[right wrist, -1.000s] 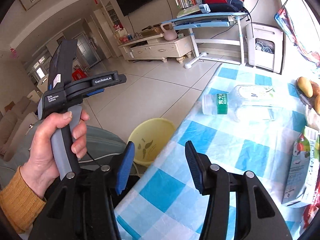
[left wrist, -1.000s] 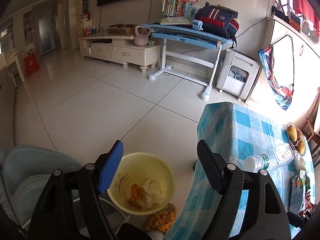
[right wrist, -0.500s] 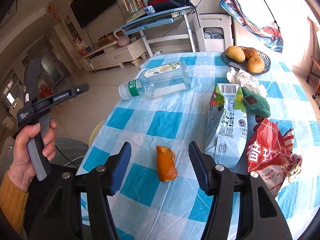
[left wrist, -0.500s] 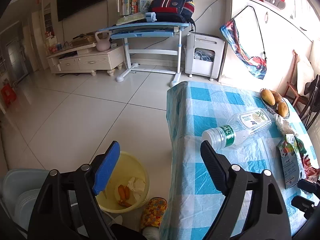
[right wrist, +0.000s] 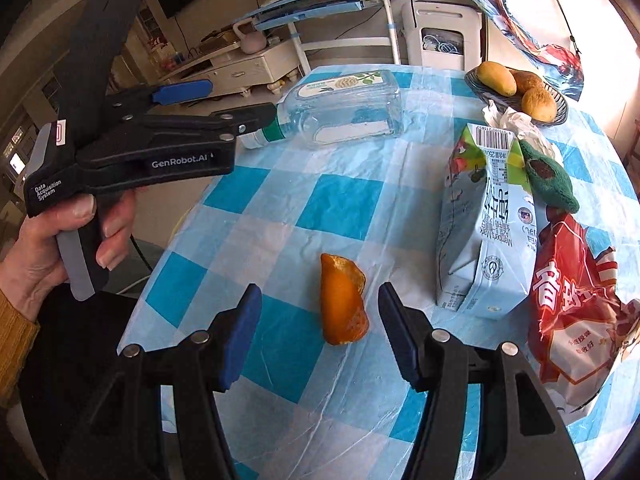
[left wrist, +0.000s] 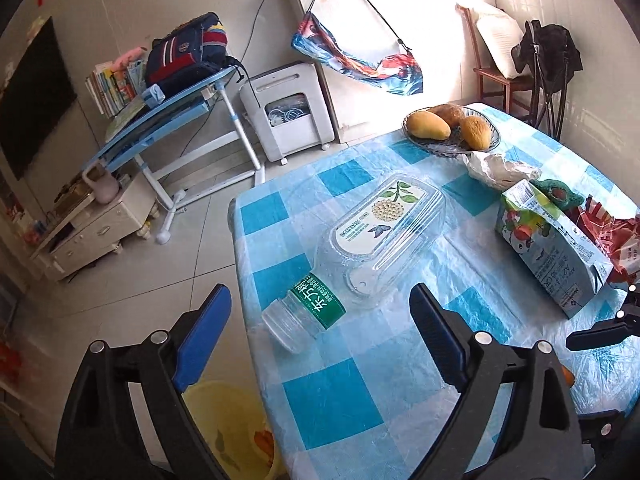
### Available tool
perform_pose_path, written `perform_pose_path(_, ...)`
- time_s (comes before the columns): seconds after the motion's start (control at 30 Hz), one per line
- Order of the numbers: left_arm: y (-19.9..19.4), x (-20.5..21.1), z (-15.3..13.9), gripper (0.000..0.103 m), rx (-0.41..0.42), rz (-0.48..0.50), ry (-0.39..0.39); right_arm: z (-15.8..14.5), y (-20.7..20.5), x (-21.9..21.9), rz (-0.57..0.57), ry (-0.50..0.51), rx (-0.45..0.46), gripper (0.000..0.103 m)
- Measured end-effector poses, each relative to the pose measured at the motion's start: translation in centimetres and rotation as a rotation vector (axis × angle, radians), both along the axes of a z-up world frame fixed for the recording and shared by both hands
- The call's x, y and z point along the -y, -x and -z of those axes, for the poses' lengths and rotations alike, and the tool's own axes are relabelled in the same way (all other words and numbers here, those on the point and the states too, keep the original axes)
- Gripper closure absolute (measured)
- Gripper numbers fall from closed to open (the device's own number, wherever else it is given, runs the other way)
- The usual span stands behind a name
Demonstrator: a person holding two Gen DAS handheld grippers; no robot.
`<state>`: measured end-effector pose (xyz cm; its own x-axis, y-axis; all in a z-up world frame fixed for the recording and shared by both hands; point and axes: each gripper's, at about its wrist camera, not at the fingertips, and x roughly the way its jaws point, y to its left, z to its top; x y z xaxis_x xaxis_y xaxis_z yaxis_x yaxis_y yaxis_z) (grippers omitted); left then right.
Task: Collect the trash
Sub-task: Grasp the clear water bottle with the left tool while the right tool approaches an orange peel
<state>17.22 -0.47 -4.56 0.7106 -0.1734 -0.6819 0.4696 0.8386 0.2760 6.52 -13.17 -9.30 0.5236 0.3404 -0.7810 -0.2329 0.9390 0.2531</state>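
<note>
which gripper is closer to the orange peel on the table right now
Right. The right gripper has the orange peel between its open fingers, untouched. The left gripper, jaws opening, is farther off, at the plastic bottle neck.

On the worktop (right wrist: 340, 200) the orange peel (right wrist: 343, 300) lies nearest, the milk carton (right wrist: 486, 224) to its right, the bottle (right wrist: 340, 108) behind, the fruit bowl (right wrist: 516, 92) farthest.

The left gripper (left wrist: 320, 324) is opening above the table (left wrist: 332, 400), with the neck of the lying bottle (left wrist: 360, 248) between its fingers, not touched. A carton (left wrist: 548, 248) lies at right, a fruit bowl (left wrist: 452, 142) at upper right, a yellow bin (left wrist: 228, 432) at lower left.
</note>
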Motion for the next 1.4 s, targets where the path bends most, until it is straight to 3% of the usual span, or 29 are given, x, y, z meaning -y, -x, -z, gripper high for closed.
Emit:
perform_pose_path(0.3,-3.2,3.3,1.5,0.014,-0.06,0.129,-0.024,-0.2,-0.3,0.5,-0.007,0.006,-0.006,0.043)
perform_pose_path(0.6,-6.4,4.7,3.0,0.013,-0.106,0.135,-0.036,0.7,-0.9,0.0,-0.041,0.03,-0.036,0.043)
perform_pose_path(0.77,-7.0,5.3,4.3,0.017,-0.208,0.154,-0.013,1.1,-1.1,-0.3,-0.055,0.037,-0.041,0.043)
perform_pose_path(0.83,-7.0,5.3,4.6,0.028,-0.249,0.141,-0.006,1.0,-1.1,-0.3,-0.056,0.034,-0.041,0.043)
perform_pose_path(0.93,-7.0,4.6,4.5,0.036,-0.276,0.094,0.033,1.0,-1.1,-0.5,-0.06,0.037,-0.042,0.043)
perform_pose_path(1.13,-5.4,1.6,4.4,0.037,-0.348,-0.015,0.09,1.0,-0.6,-0.5,-0.058,0.05,-0.039,0.043)
perform_pose_path(1.27,-2.7,-0.4,4.1,0.039,-0.374,-0.057,0.087,1.0,-0.5,0.0,-0.046,0.052,-0.037,0.043)
perform_pose_path(1.4,0.5,-2.9,3.9,0.039,-0.409,-0.116,0.157,1.0,-0.4,0.1,-0.041,0.054,-0.032,0.043)
